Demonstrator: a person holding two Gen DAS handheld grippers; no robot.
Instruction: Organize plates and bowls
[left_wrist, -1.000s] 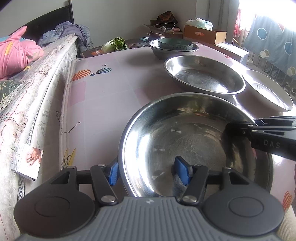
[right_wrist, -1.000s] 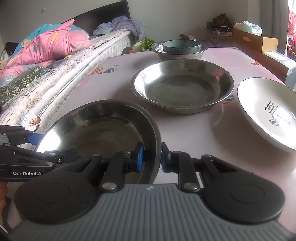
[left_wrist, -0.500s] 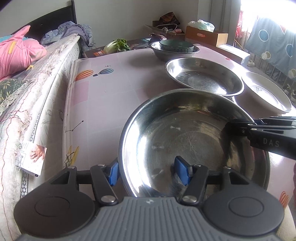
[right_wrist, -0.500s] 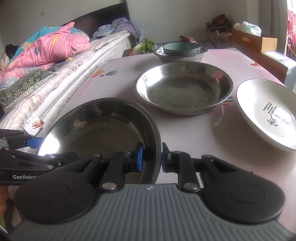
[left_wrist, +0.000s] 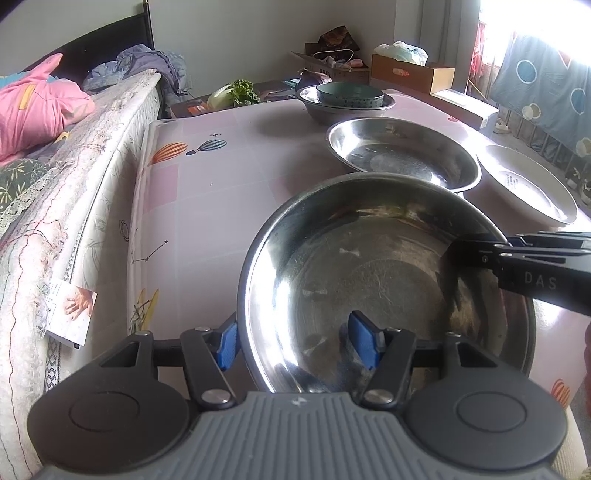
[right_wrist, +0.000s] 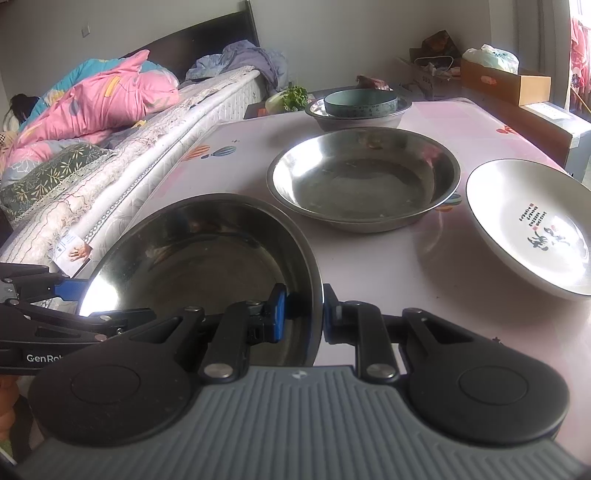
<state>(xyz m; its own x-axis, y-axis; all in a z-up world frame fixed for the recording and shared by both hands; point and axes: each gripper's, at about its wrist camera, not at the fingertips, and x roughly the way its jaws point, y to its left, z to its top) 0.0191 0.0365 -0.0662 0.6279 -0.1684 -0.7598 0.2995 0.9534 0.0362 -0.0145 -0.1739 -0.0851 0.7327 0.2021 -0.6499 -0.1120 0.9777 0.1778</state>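
The steel basin (left_wrist: 388, 280) has risen toward the second basin (left_wrist: 402, 155), its rim pinched by left gripper (left_wrist: 295, 341) and right gripper (right_wrist: 303, 310)

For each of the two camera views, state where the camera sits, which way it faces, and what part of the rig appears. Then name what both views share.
Left wrist: sits behind the left gripper, facing across the table; the right gripper enters at right.
Right wrist: sits behind the right gripper, facing likewise; the left gripper enters at left.
Shared: near steel pan, second steel pan, white plate, stacked bowls, bed.
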